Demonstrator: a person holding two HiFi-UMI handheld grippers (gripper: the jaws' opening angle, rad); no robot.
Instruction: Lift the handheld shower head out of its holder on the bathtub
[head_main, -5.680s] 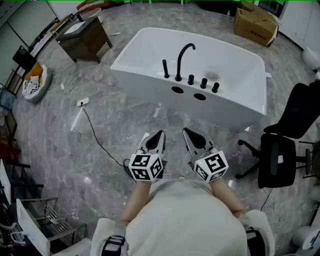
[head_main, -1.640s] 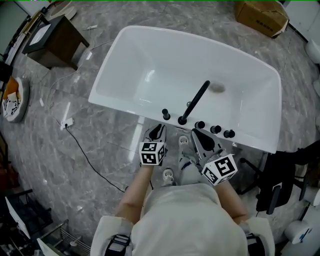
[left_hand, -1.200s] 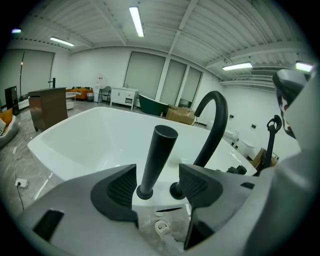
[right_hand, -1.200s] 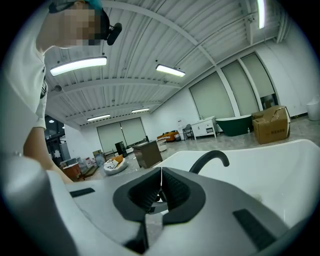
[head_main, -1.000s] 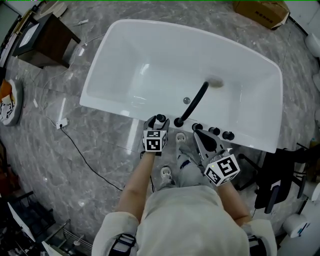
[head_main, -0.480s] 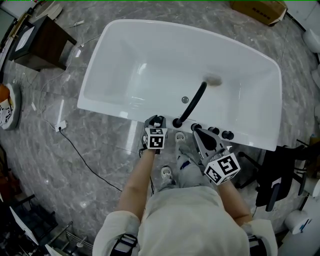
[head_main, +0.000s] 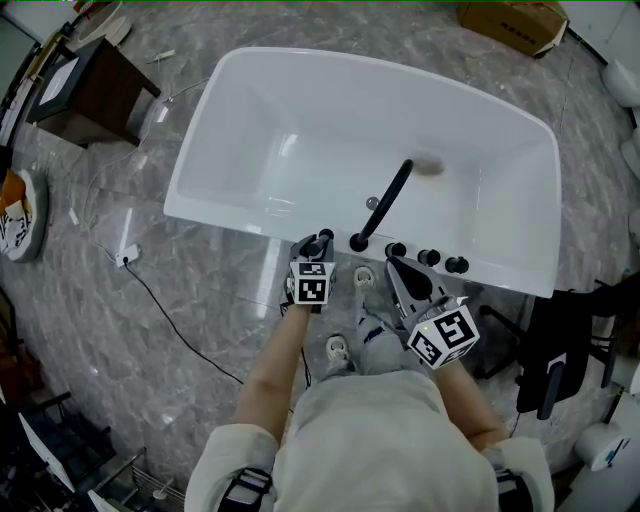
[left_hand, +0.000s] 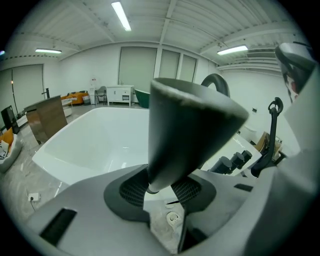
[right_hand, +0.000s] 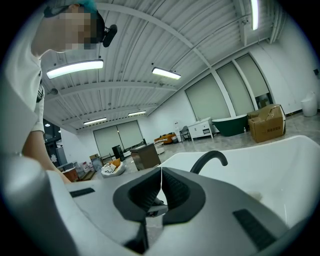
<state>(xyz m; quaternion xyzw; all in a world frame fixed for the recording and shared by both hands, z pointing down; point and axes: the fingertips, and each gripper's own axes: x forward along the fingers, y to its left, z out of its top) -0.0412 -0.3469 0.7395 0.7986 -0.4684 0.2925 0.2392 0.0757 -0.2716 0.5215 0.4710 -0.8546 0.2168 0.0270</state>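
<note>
The black handheld shower head (head_main: 324, 237) stands at the near rim of the white bathtub (head_main: 222, 214), left of the curved black spout (head_main: 388, 200). My left gripper (head_main: 316, 252) is shut on it. In the left gripper view the pads (left_hand: 131, 189) press on the narrow stem under the wide dark cone of the shower head (left_hand: 190, 125), which fills the middle of that view. Whether its base still sits in the holder is hidden. My right gripper (head_main: 393, 266) hangs near the black knobs (head_main: 428, 257), its jaws shut and empty (right_hand: 161, 180), with the spout (right_hand: 209, 159) beyond.
A dark wooden cabinet (head_main: 90, 85) stands at the far left and a cardboard box (head_main: 510, 15) beyond the tub. A black office chair (head_main: 560, 350) is on the right. A cable (head_main: 170, 310) runs over the marble floor. My feet (head_main: 340, 348) are close to the tub.
The left gripper's jaws, wide beside the shower head a second ago, have closed on it. The right gripper has stayed shut near the knobs.
</note>
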